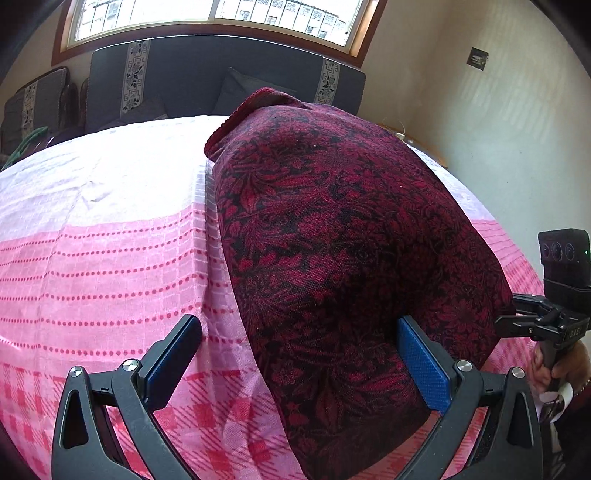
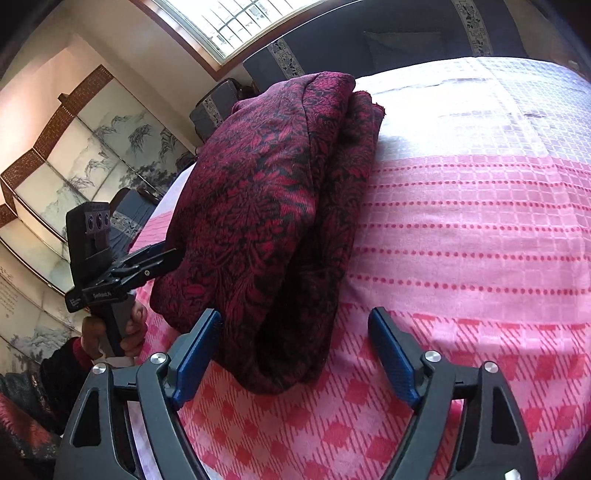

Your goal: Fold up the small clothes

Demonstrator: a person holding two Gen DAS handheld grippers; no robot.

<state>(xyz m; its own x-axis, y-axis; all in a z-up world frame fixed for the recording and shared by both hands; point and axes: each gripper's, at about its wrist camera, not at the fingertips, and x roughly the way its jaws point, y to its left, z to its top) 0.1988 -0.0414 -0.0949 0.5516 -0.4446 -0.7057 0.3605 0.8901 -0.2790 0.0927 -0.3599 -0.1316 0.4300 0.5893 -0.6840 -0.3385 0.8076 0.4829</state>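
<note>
Left wrist view: I see my left gripper (image 1: 299, 354) spread wide at the folded dark-red garment (image 1: 343, 236); right gripper (image 2: 295, 350) too (both released), on pink bedsheet (image 1: 103, 229).

The folded cloth (image 1: 343, 236) lies on the bedcover (image 1: 110, 229), running away from both grippers toward the sofa (image 1: 184, 81) behind the bed. A window (image 1: 214, 14) sits above the sofa. The left gripper (image 1: 299, 354) is at the cloth's near end, one finger on it. The right gripper (image 2: 295, 350) straddles the same end from the other side.
</note>
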